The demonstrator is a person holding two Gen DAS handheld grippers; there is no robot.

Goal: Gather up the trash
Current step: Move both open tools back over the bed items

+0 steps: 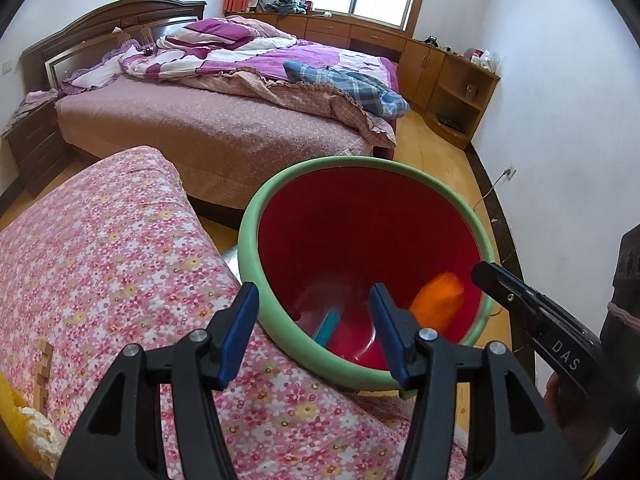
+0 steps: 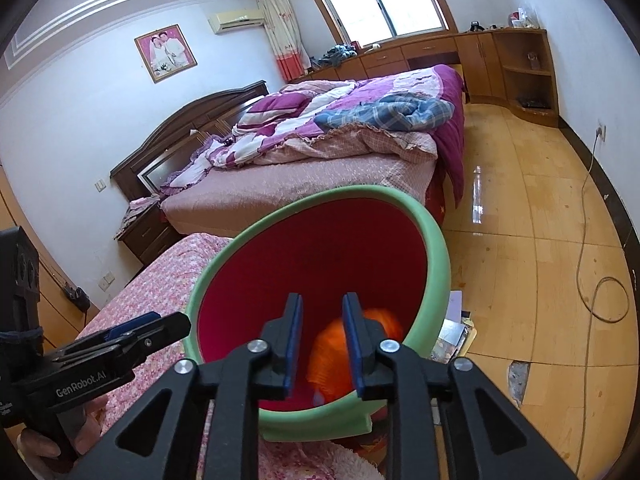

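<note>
Left gripper (image 1: 314, 336) hanging open over near rim of green-rimmed red plastic bin (image 1: 404, 172). Right gripper (image 2: 320, 346) parted, empty. Crumpled orange wrapper (image 2: 340, 360) inside bin, looking light, crushable; probably best pinched at a fold.

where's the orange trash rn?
Inside the bin, low against its right wall in both wrist views: orange trash sits just past the right gripper, whose open fingers don't hold it.
</note>
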